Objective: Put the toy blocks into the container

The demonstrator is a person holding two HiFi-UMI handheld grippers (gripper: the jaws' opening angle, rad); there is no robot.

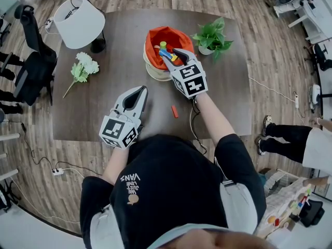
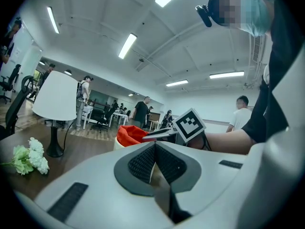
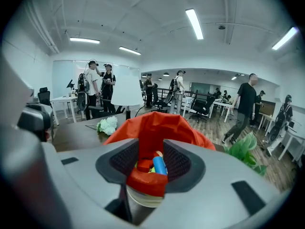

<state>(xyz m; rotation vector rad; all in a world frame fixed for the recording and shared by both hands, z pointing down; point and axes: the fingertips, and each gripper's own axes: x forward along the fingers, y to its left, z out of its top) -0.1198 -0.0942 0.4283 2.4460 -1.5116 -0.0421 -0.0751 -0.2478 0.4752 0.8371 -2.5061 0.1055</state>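
Note:
The container [image 1: 155, 37] is a round basket with an orange lining, at the table's far middle; in the right gripper view its orange rim [image 3: 157, 123] rises just beyond the jaws. My right gripper [image 1: 170, 56] reaches over its opening, shut on a blue block [image 3: 159, 165] that sits between the pads. Yellow and green blocks [image 1: 163, 45] lie inside, and a red block [image 3: 143, 165] shows beside the blue one. Another red block [image 1: 175, 111] lies on the table by my right forearm. My left gripper [image 1: 139, 91] rests low over the table's near side, shut and empty [image 2: 155, 144].
A white lamp [image 1: 79, 21] stands at the table's far left, with white flowers [image 1: 83, 66] lying near it. A potted plant [image 1: 211, 37] stands right of the basket. An office chair [image 1: 31, 61] is off the left edge; a person's legs [image 1: 290, 139] are at the right.

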